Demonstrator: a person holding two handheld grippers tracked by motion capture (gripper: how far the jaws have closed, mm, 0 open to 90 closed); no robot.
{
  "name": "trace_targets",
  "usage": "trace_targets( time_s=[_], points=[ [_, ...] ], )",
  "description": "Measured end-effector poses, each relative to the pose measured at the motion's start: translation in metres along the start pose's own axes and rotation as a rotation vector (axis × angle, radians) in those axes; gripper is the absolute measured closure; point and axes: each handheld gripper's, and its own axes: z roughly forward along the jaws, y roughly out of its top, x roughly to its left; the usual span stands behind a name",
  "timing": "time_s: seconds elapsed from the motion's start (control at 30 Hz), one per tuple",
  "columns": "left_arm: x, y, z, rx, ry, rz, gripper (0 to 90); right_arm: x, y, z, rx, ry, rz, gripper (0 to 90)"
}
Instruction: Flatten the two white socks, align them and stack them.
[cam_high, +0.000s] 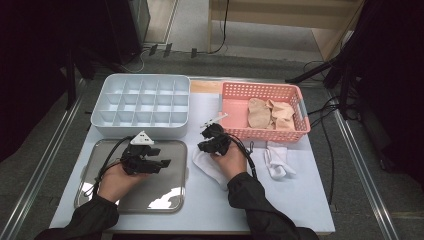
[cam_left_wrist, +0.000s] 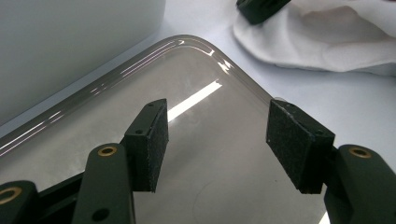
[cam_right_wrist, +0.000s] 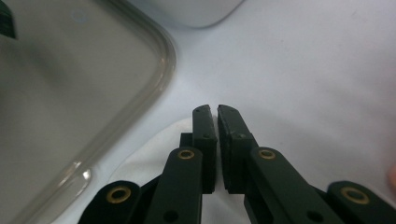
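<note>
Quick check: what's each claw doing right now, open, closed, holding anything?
Left claw: open, empty, over the metal tray.
Right claw: closed over the white cloth; whether it pinches the cloth cannot be told.

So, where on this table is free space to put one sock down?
The metal tray is bare under the left gripper. The near right table edge, below the folded white sock, is free too. Between the tray and the pink basket it is crowded: right gripper, white cloth.
</note>
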Motion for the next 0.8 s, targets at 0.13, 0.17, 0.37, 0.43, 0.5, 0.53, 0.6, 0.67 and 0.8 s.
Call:
trace_targets(
  time_s=[0.13, 0.17, 0.37, 0.43, 0.5, 0.53, 0.6, 0.67, 0.8],
  points=[
    [-0.001, 0.0, 0.0, 0.0, -0.002, 0.002, 40.6, -0.001, 0.001, -0.019, -0.041, 0.022, 0.011, 87.5],
    [-0.001, 0.001, 0.001, 0.002, -0.005, -0.002, 40.8, 0.0, 0.001, -0.024, -0.051, 0.026, 0.013, 87.5],
    [-0.005, 0.008, 0.006, 0.016, -0.048, -0.022, 41.8, 0.003, -0.008, -0.049, -0.096, 0.037, 0.012, 87.4],
    [-0.007, 0.01, 0.009, 0.016, -0.055, -0.014, 41.9, 0.002, -0.013, -0.054, -0.094, 0.037, 0.023, 87.4],
    [-0.009, 0.012, 0.011, 0.017, -0.059, -0.004, 41.9, 0.001, -0.018, -0.059, -0.095, 0.034, 0.03, 87.4],
    [-0.009, 0.013, 0.012, 0.017, -0.063, 0.001, 42.0, 0.0, -0.022, -0.062, -0.097, 0.039, 0.034, 87.4],
    [-0.011, 0.015, 0.014, 0.017, -0.07, 0.008, 42.3, -0.001, -0.028, -0.068, -0.102, 0.035, 0.043, 87.3],
    [-0.013, 0.017, 0.017, 0.026, -0.088, 0.01, 44.5, -0.002, -0.033, -0.074, -0.105, 0.029, 0.049, 87.3],
    [-0.02, 0.023, 0.023, 0.031, -0.123, 0.019, 51.7, -0.004, -0.045, -0.082, -0.11, 0.019, 0.071, 87.2]
  ],
)
